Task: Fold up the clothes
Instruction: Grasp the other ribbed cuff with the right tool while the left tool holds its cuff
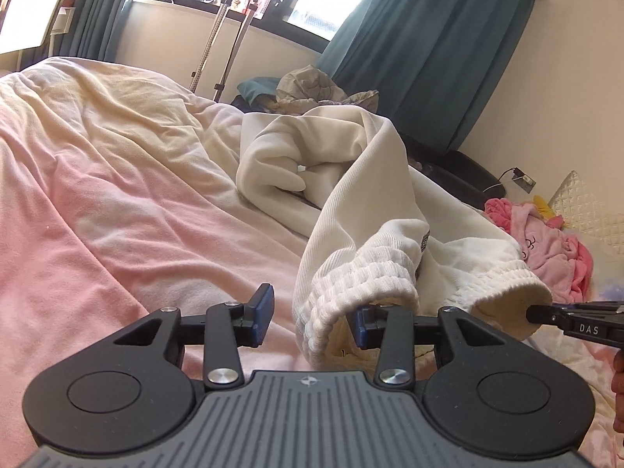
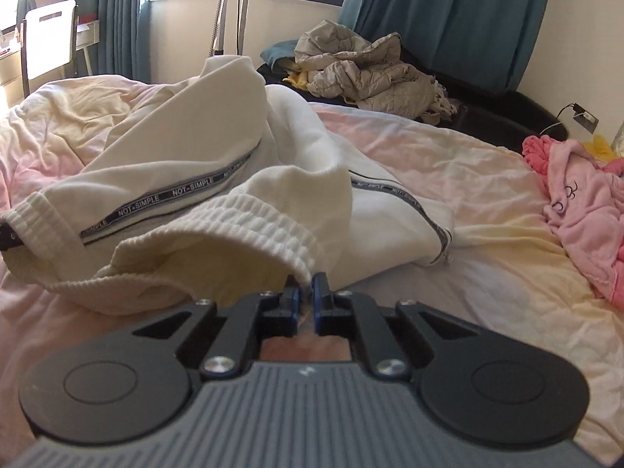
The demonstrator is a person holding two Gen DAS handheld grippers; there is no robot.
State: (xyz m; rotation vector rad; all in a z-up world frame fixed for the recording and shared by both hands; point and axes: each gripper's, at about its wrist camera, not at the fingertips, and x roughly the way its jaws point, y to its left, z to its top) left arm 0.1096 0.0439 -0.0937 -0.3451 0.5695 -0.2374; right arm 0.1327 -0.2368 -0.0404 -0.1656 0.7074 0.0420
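Observation:
White sweatpants [image 1: 351, 179] with a ribbed elastic waistband [image 1: 362, 273] lie crumpled on the bed. In the right wrist view they [image 2: 187, 148] show a grey "NOT-SIMPLE" side stripe [image 2: 163, 199]. My left gripper [image 1: 312, 314] is open, its jaws on either side of the waistband's left end, the right jaw partly hidden under the fabric. My right gripper [image 2: 306, 286] is shut on the waistband's [image 2: 249, 218] right end; it also shows at the right edge of the left wrist view [image 1: 546, 314].
The bed has a pink and cream sheet [image 1: 117, 202]. A pink garment [image 2: 585, 210] lies at the right. A grey quilted jacket [image 2: 358, 66] is piled on a dark couch behind. A white chair [image 2: 50, 43], a metal stand [image 1: 234, 39] and teal curtains [image 1: 429, 39] stand beyond.

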